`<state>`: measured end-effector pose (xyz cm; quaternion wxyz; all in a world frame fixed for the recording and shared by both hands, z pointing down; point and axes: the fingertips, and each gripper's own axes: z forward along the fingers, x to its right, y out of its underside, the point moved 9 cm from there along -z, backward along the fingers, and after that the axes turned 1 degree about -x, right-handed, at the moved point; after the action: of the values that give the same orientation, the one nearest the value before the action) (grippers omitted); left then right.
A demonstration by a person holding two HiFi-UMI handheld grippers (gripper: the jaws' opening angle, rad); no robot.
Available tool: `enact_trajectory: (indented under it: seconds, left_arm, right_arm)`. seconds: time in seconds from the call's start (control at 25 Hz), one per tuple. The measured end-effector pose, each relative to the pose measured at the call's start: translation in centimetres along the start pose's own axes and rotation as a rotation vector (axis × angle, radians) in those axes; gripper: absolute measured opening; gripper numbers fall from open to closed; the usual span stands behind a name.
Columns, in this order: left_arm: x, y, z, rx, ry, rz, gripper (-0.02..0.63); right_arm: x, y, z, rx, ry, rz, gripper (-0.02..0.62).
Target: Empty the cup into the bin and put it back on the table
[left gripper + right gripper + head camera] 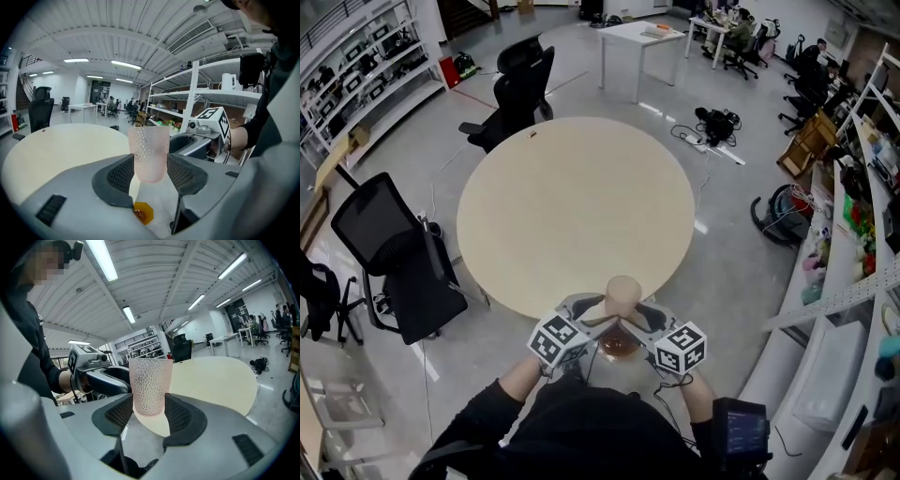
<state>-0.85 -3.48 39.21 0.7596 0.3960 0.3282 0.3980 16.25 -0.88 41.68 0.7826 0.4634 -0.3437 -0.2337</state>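
L gripper (pixel 151 172) and R gripper (pixel 149 411) both clamp one upright, pinkish dimpled cup (pixel 623 296) from opp. sides, at the near edge of a round beige table (pixel 572 202). Small orange container (pixel 143 213) lies below. Glossy grey floor (pixel 727 281), black office chairs (pixel 394 267), shelving (pixel 366 66) along the walls.

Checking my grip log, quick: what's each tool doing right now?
Left tool: closed on the cup.
Right tool: closed on the same cup.
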Motion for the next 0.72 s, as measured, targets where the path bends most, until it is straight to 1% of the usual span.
enact_trajectory:
  seconds: [0.2, 0.36, 0.52, 0.6, 0.72]
  left_arm:
    - [-6.6, 0.9, -1.8, -0.025, 0.002, 0.062, 0.235]
    - [-10.9, 2.3, -2.5, -0.054, 0.011, 0.099, 0.235]
    - [-14.3, 3.7, -1.6, -0.096, 0.008, 0.175, 0.235]
    - [-15.2, 4.7, -0.7, -0.121, 0.002, 0.178, 0.235]
    - [-16.5, 6.2, 1.0, -0.153, -0.014, 0.148, 0.235]
  right_arm:
    - [-0.1, -1.9, 7.0, -0.066, 0.043, -0.096, 0.219]
    - [0.0, -2.0, 11.8, -0.116, 0.093, -0.159, 0.219]
    - [1.2, -1.7, 15.4, -0.163, 0.146, -0.213, 0.219]
    - [2.0, -1.0, 16.5, -0.197, 0.156, -0.226, 0.219]
    - [3.6, 0.3, 18.2, -0.249, 0.156, -0.246, 0.219]
